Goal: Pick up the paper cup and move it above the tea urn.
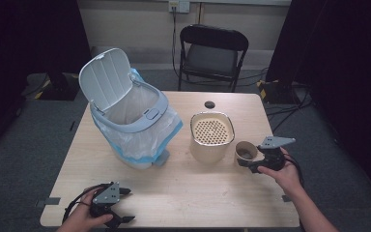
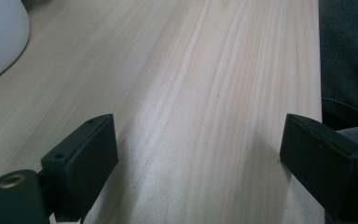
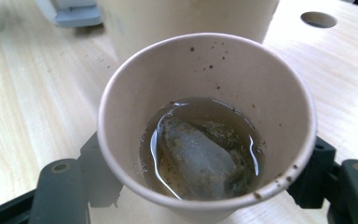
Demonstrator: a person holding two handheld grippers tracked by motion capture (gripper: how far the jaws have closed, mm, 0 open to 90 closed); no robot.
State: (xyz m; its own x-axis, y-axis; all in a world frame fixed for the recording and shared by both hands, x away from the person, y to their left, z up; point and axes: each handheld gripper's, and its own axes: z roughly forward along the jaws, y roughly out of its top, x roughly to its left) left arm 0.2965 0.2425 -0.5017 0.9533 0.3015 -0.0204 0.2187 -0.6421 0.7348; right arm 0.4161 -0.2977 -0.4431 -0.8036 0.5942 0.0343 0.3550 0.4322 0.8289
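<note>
My right gripper (image 1: pixel 256 163) had its jaws pinching the upright paper cup (image 3: pixel 207 121), wet teabag (image 3: pixel 196 161) inside, just right of the perforated strainer bin (image 1: pixel 212 129), while my left gripper (image 1: pixel 113 208) sat spread and far off.

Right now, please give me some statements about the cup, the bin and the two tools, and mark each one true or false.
1. The paper cup holds brownish liquid with a wet tea bag in it. True.
2. The right tool has its jaws on either side of the cup. True.
3. The lid of the white bin is closed. False: the lid stands open, tilted back.
4. The left tool grips a spoon. False: it is open, with bare table between its jaws.
5. The beige container with the perforated top stands between the bin and the cup. True.
</note>
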